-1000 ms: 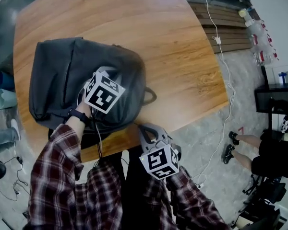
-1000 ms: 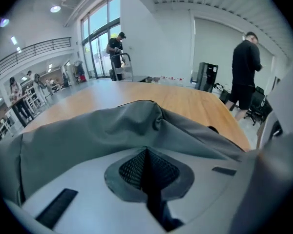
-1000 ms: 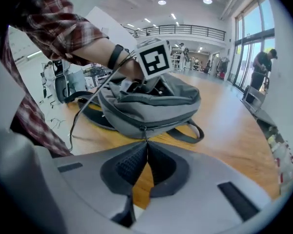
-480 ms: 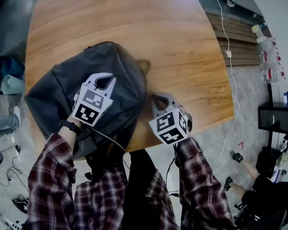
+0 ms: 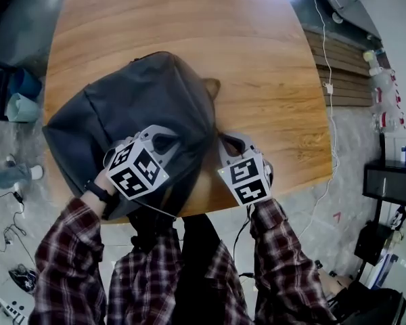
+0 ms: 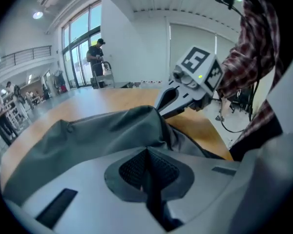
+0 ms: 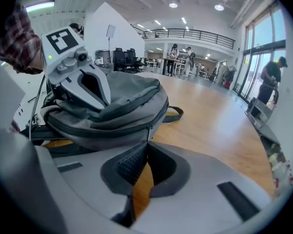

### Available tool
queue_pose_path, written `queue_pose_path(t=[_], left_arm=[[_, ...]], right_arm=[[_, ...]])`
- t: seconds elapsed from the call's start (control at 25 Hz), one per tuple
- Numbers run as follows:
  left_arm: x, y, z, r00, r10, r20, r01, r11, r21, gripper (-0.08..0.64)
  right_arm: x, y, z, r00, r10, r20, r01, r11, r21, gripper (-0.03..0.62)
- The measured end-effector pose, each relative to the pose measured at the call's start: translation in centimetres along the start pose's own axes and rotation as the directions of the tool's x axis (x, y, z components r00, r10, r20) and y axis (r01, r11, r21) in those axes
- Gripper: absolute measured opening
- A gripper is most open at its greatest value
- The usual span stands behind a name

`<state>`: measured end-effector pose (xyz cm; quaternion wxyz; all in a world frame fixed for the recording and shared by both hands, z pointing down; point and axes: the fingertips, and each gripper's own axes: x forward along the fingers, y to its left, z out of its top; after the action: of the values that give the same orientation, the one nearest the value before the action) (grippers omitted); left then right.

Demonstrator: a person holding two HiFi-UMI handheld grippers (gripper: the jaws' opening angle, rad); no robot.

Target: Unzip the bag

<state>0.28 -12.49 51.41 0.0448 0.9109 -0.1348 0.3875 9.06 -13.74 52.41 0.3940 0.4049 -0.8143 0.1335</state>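
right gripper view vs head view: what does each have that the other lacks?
Right gripper view only: the zipper pull at the tips of the right gripper, jaws shut on it, plus people standing far back in the hall. Head view only: the full outline of the bag at the near edge of the table, and the person's plaid sleeves. Both: the grey bag, the wooden table, and the left gripper resting on top of the bag.

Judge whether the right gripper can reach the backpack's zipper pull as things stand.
Probably yes: the zipper pull hangs right at the right gripper's closed tips, nothing between them, and the left gripper sits higher on the backpack, out of the way.
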Motion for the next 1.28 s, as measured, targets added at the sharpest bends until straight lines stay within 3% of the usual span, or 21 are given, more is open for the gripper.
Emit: queue_pose_path(t=[0.12, 0.36, 0.64, 0.92, 1.04, 1.12, 1.28], left_arm=[[0.8, 0.3, -0.6, 1.0, -0.016, 0.021, 0.017, 0.997, -0.076, 0.009], [1.6, 1.7, 0.2, 0.999, 0.016, 0.034, -0.013, 0.993, -0.114, 0.009], [4.4, 3.5, 3.0, 1.0, 0.006, 0.029, -0.002, 0.99, -0.142, 0.009], [6.2, 4.8, 5.1, 0.999, 0.009, 0.036, -0.004, 0.989, -0.147, 0.009], [6.5, 5.3, 5.5, 0.998, 0.042, 0.05, -0.034, 0.988, -0.152, 0.009], [6.7, 5.7, 5.7, 0.996, 0.068, 0.054, -0.059, 0.986, -0.156, 0.009], [5.4, 6.4, 6.3, 0.988, 0.092, 0.127, -0.065, 0.977, -0.205, 0.009]], right_arm=[[-1.2, 1.6, -0.5, 1.0, 0.009, 0.002, -0.009, 0.998, 0.069, 0.014], [-3.8, 6.8, -1.5, 0.998, 0.057, 0.024, -0.06, 0.989, 0.136, 0.015], [-4.9, 11.5, -0.3, 0.989, 0.123, 0.088, -0.143, 0.95, 0.279, 0.015], [-4.4, 15.9, 0.9, 0.968, 0.23, 0.104, -0.249, 0.936, 0.247, 0.015], [-4.6, 18.7, 1.2, 0.944, 0.313, 0.1, -0.326, 0.929, 0.177, 0.009], [-4.7, 19.6, 0.8, 0.952, 0.293, 0.084, -0.303, 0.942, 0.144, 0.009], [-5.1, 17.6, -0.4, 0.964, 0.247, 0.096, -0.263, 0.935, 0.237, 0.009]])
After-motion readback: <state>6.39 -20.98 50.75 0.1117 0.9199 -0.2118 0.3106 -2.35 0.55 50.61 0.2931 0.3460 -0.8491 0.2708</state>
